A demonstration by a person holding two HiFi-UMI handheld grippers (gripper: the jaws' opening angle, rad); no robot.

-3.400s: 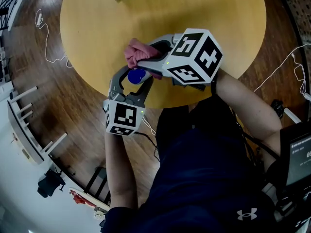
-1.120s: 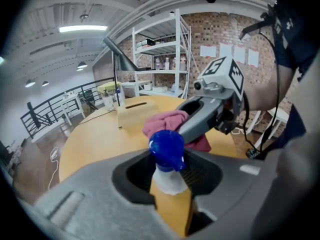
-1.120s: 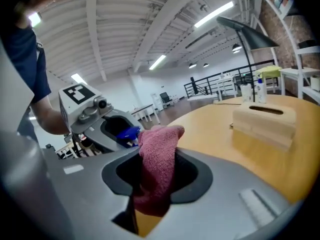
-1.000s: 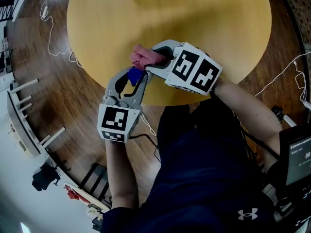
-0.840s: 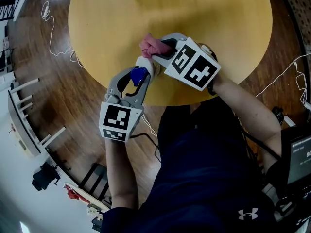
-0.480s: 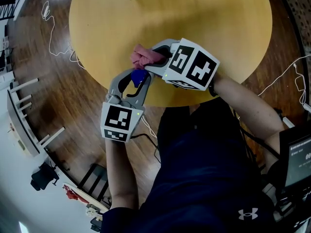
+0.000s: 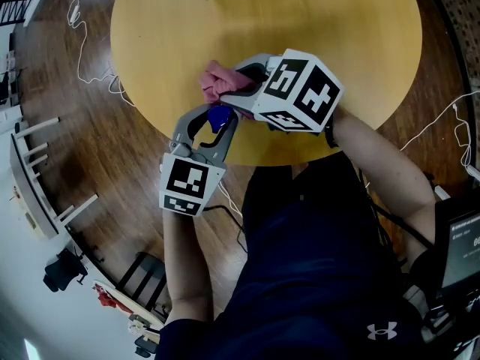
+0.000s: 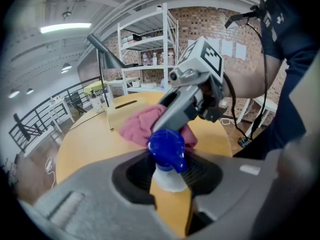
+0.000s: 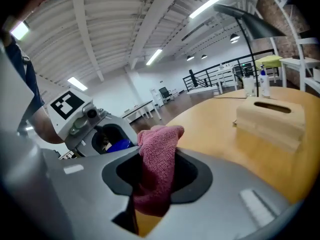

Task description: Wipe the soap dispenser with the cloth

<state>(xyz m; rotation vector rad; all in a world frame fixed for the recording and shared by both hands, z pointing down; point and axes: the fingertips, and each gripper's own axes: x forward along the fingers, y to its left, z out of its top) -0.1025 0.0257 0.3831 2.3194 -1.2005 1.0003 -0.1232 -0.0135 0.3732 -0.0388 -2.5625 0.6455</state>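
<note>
Jaws of the left gripper are clamped on the soap dispenser, low in the middle of the left gripper view; its blue pump top stands above the jaws and its white neck sits between them; in the head view that blue top shows just left of centre, over the near edge of the table.

Just above it in the head view, the right gripper is closed on the cloth; the pink cloth hangs bunched between the jaws in the right gripper view, its upper end folded over toward the right; in the left gripper view the cloth lies directly behind the blue top, though whether the two touch I cannot tell.

Each gripper carries a marker cube; the left one's sits lower left of centre, the right one's right of centre.

Beyond them, a wooden box with a slot in its top rests on the round yellow table, at the right of the right gripper view; white cables trail over the dark wooden floor at the left of the head view.
</note>
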